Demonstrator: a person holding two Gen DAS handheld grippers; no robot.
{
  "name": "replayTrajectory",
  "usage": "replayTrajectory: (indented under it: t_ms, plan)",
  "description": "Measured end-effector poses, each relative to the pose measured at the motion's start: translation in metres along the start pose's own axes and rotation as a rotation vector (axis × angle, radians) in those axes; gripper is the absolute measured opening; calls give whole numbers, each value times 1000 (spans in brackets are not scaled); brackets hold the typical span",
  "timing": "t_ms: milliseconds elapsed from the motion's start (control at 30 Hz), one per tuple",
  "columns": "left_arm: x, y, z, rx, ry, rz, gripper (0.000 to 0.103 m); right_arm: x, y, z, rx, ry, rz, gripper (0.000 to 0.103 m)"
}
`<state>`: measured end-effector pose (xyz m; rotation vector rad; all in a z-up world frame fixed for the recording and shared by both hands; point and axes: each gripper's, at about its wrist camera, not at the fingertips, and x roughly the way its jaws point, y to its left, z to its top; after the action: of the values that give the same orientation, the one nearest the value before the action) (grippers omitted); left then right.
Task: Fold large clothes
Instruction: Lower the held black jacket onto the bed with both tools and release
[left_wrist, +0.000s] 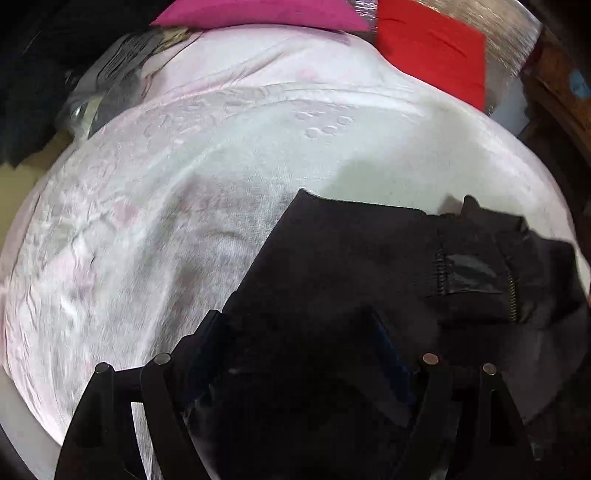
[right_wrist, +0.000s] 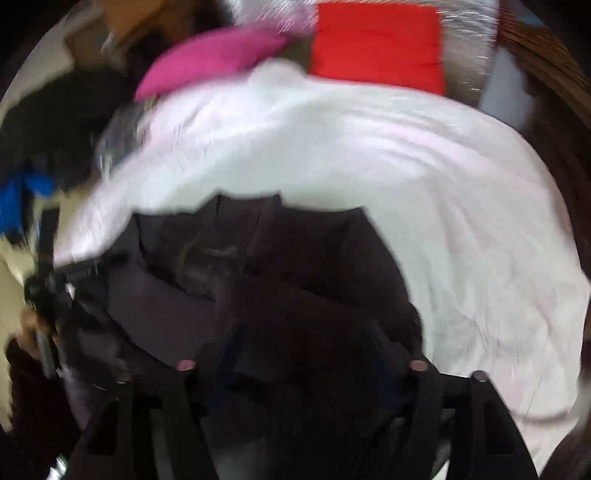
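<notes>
A black zip-up garment (left_wrist: 354, 266) lies partly folded on a pale pink bedsheet (left_wrist: 155, 221), its zipper and a glossy patch showing at the right. My left gripper (left_wrist: 295, 328) hangs over the garment's near edge with its fingers (left_wrist: 384, 332) wide apart and no cloth pinched between them. In the blurred right wrist view the same garment (right_wrist: 258, 266) fills the lower middle, and my right gripper (right_wrist: 303, 339) stands open above it, holding nothing. At that view's left edge a hand (right_wrist: 29, 328) grips the other gripper's handle.
A magenta pillow (left_wrist: 258, 13) and a red pillow (left_wrist: 432, 48) lie at the bed's far end. A clear plastic-wrapped packet (left_wrist: 107, 85) sits at the sheet's far left edge. Dark wooden furniture (left_wrist: 554, 96) borders the right side. Bare sheet spreads left of the garment.
</notes>
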<state>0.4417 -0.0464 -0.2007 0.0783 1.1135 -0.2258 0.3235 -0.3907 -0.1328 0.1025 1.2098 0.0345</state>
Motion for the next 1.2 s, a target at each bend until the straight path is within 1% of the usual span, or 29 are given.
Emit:
replayTrajectory:
  t_ms: [67, 133, 167, 200, 233, 267, 300, 333, 367, 433, 467, 500, 567, 600, 667, 700, 733, 767, 800, 833, 867, 900, 933, 967, 1000, 1033, 1067, 1133, 1200]
  plan:
    - [0, -3, 0, 21, -12, -1, 78, 17, 7, 0, -46, 36, -21, 73]
    - [1, -3, -2, 29, -20, -20, 65, 37, 12, -4, -64, 61, -61, 71]
    - [0, -1, -4, 30, -25, -27, 62, 46, 14, -9, -60, 73, -83, 60]
    - [-2, -2, -3, 30, -33, -29, 53, 51, 18, -15, -60, 63, -93, 43]
    - [-6, 0, -4, 29, -47, -32, 43, 49, 23, -19, -76, 36, -101, 33]
    - [-12, 2, -5, 24, -66, -34, 37, 44, 30, -22, -97, 4, -124, 19]
    - [-19, 3, -3, 21, -85, -37, 27, 40, 34, -22, -102, -15, -148, 12]
    - [-24, 5, -4, 17, -99, -43, 22, 33, 38, -23, -101, -39, -168, 11]
    - [-28, 8, -4, 6, -110, -57, 21, 22, 41, -24, -100, -79, -189, 9]
    - [-37, 19, -1, -52, -127, -133, 19, 1, 41, -21, -77, -157, -203, 9]
    - [-43, 27, 1, -86, -142, -186, 18, -12, 35, -18, -37, -205, -201, 9]
    - [-47, 31, 3, -104, -152, -216, 18, -20, 29, -15, -1, -237, -196, 9]
    - [-57, 41, 14, -163, -193, -314, 18, -38, 7, -8, 103, -319, -152, 9]
    - [-58, 44, 19, -192, -211, -343, 18, -41, -4, -6, 151, -346, -139, 9]
    - [-55, 48, 26, -234, -243, -370, 19, -37, -20, -4, 228, -392, -138, 9]
    - [-51, 47, 31, -246, -245, -364, 19, -29, -32, -3, 282, -409, -121, 9]
    - [-39, 43, 36, -248, -231, -337, 20, -14, -45, -3, 344, -410, -100, 9]
    - [-26, 37, 39, -233, -203, -292, 21, -3, -50, 0, 374, -402, -87, 9]
    - [-9, 34, 43, -223, -164, -232, 28, 20, -60, -1, 416, -378, -66, 9]
    - [1, 31, 44, -222, -136, -197, 34, 41, -67, -1, 447, -347, -59, 9]
    - [14, 30, 43, -223, -95, -169, 39, 63, -74, -3, 479, -292, -34, 11]
    - [20, 29, 43, -235, -84, -171, 42, 75, -82, -6, 514, -255, 22, 13]
    - [17, 29, 44, -244, -93, -183, 47, 72, -89, -8, 539, -277, 53, 15]
    - [14, 30, 44, -249, -93, -187, 50, 64, -95, -9, 566, -298, 86, 18]
    - [10, 30, 44, -255, -90, -177, 61, 54, -102, -11, 598, -319, 106, 18]
    - [5, 33, 42, -266, -85, -147, 71, 48, -108, -16, 626, -343, 107, 19]
    - [-1, 36, 40, -281, -90, -128, 71, 43, -112, -20, 646, -364, 105, 19]
    - [-17, 44, 35, -309, -134, -130, 71, 32, -127, -35, 710, -388, 117, 19]
    - [-45, 53, 26, -328, -201, -136, 71, 18, -131, -49, 739, -405, 124, 20]
